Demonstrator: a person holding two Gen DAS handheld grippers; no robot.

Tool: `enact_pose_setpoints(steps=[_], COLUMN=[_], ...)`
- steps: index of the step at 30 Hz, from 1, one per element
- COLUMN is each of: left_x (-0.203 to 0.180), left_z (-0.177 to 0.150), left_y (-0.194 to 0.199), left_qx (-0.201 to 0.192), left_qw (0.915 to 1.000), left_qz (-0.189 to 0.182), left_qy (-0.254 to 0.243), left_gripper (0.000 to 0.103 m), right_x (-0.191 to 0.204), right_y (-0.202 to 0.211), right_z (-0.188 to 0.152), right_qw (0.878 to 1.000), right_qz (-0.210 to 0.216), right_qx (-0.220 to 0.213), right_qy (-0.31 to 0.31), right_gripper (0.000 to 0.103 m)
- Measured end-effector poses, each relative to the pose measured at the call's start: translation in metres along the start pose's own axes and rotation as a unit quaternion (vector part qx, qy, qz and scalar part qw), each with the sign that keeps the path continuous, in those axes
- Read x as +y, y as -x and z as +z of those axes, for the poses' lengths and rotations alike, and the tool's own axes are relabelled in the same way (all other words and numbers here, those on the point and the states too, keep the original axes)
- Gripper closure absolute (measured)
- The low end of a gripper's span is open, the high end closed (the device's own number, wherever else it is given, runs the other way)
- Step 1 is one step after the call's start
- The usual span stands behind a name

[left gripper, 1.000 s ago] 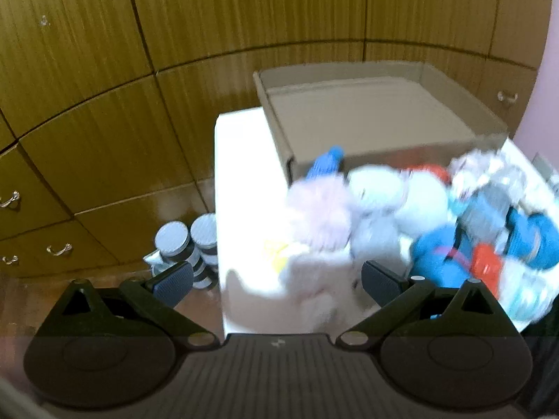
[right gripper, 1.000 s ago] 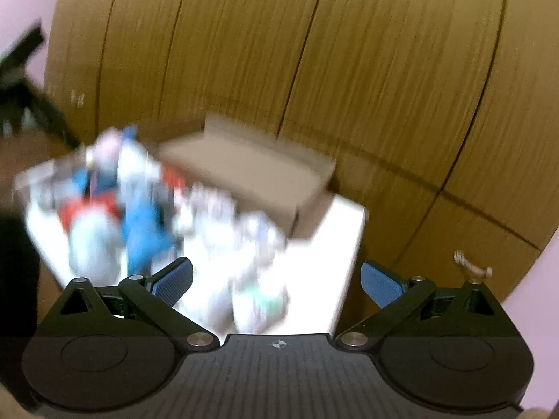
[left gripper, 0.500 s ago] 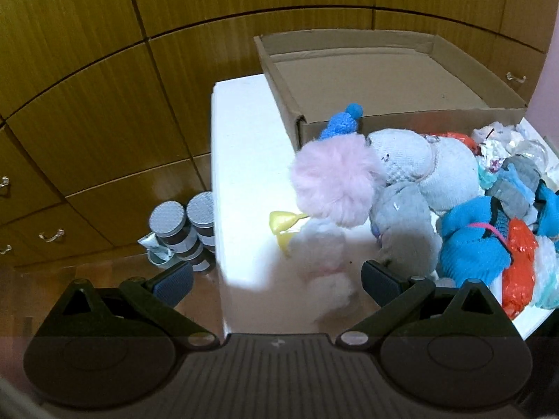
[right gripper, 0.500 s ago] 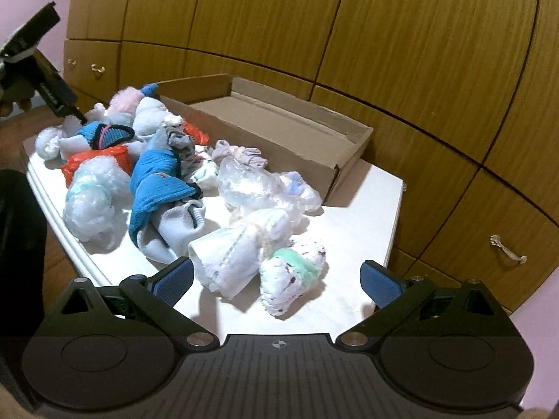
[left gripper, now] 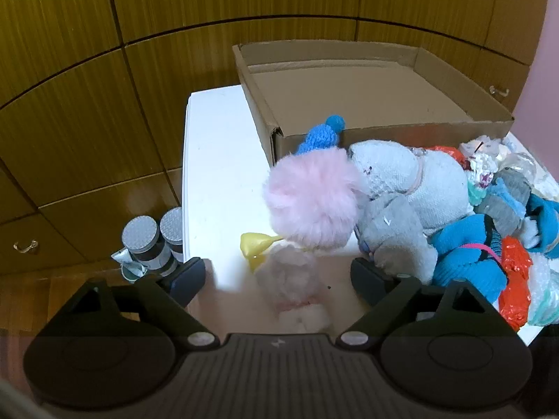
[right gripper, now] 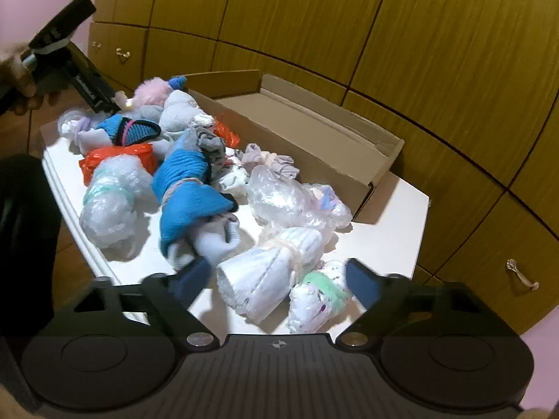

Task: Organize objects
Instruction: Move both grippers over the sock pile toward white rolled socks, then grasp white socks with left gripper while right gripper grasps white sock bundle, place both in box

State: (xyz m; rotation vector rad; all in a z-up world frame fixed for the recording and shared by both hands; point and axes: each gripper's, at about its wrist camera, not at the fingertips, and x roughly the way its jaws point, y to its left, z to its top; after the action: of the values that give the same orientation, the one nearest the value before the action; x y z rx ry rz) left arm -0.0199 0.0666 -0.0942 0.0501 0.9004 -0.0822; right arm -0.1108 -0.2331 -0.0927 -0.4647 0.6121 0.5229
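Wood-panelled cabinets back your white surface (right gripper: 384, 230). Right gripper (right gripper: 276, 279): jaws closing, still spread, bracketing the white bundle (right gripper: 269, 276), axis diagonal. Left gripper (left gripper: 276, 276): jaws closing, spread around pale fluff (left gripper: 293, 279).

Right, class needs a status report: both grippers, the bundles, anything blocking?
Left gripper closing around pale fluffy bundle, no contact yet. Right gripper closing on white wrapped bundle, green-and-white bundle crowding in. Cardboard box empty, nothing blocking.
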Motion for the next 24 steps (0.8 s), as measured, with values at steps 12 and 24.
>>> enact_pose_setpoints(steps=[12,24], left_x=[0.001,0.014], left_z=[-0.007,-0.008], left_y=[0.011,0.023], left_qx=[-0.029,-0.066], left_qw=[0.9996,0.9956], left_qz=[-0.003,-0.020], left_qy=[0.006,0.064], left_gripper=[0.074,0.078], right_x=[0.003,0.004], right_y=[-0.007,0.010], right_z=[0.007,0.008], right_qw=[1.000,0.999], right_qz=[-0.001,-0.014], right_qx=[0.029,-0.002], right_qy=[-0.011,-0.032], right_gripper=[0.044,0.055])
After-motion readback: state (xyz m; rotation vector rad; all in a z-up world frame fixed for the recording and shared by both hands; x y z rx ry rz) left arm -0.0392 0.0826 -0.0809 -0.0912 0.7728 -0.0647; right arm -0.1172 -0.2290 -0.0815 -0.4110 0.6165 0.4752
